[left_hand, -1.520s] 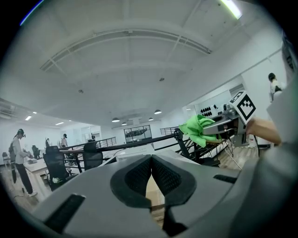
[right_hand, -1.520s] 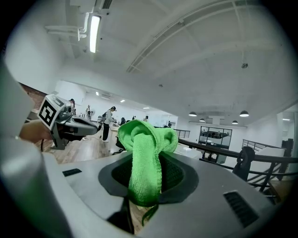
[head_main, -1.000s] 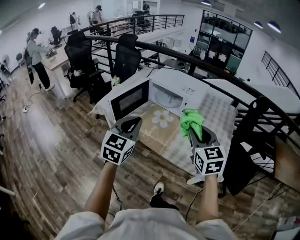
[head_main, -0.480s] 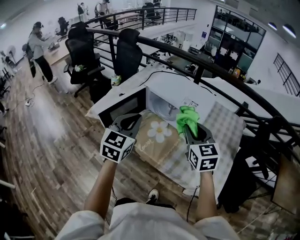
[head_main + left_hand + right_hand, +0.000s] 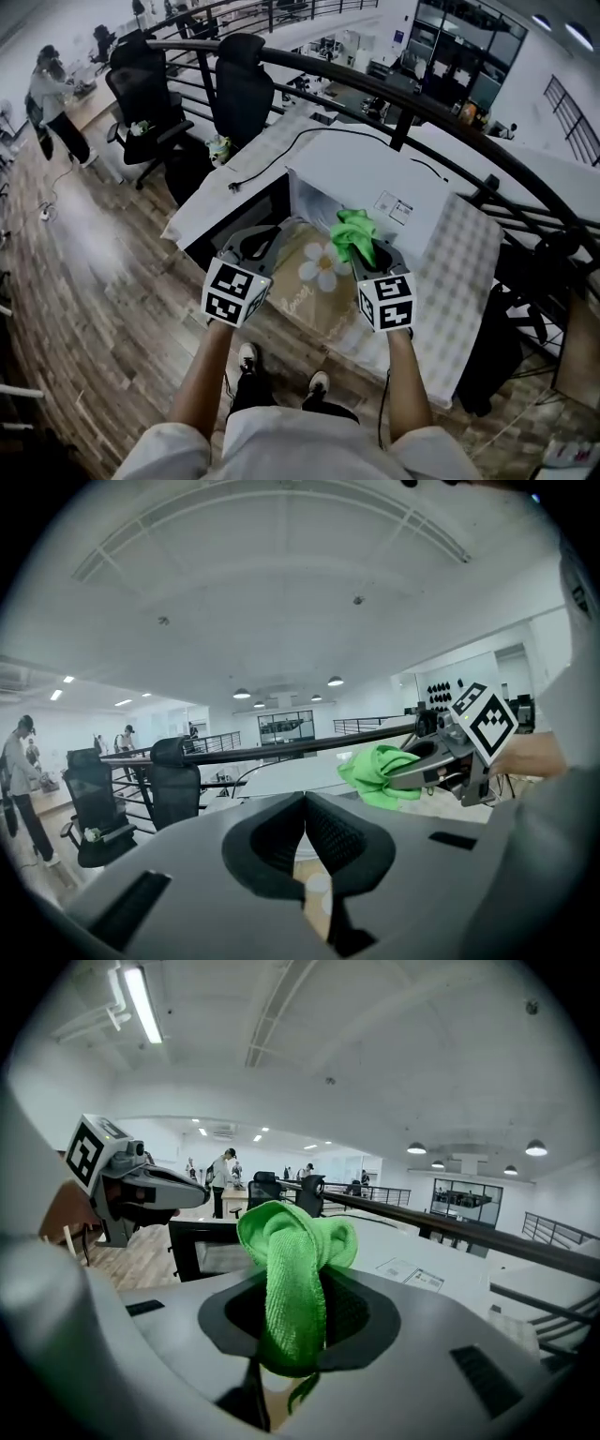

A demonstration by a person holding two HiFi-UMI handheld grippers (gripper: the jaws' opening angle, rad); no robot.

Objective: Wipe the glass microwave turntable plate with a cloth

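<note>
A white microwave [image 5: 366,178] stands on a checked-cloth table [image 5: 464,281], its dark door [image 5: 239,217] swung open to the left. From above its cavity is hidden, and I see no glass turntable plate. My right gripper [image 5: 361,246] is shut on a bright green cloth [image 5: 352,232], bunched above the jaws [image 5: 295,1241], just before the microwave's front. My left gripper [image 5: 255,240] hangs by the open door, its jaws shut with nothing between them [image 5: 305,803]. The left gripper view also catches the cloth [image 5: 375,771] in the right gripper [image 5: 441,761].
A beige mat with a white flower [image 5: 322,265] lies on the table before the microwave. A black power cord [image 5: 281,155] runs over the tabletop behind it. A black railing [image 5: 412,103] curves behind the table, and office chairs [image 5: 234,84] stand at back left. A person [image 5: 52,94] stands far left.
The view has closed in over the microwave, so its cavity is now out of sight. Both grippers sit nearer the microwave front, the cloth still held in the right one.
</note>
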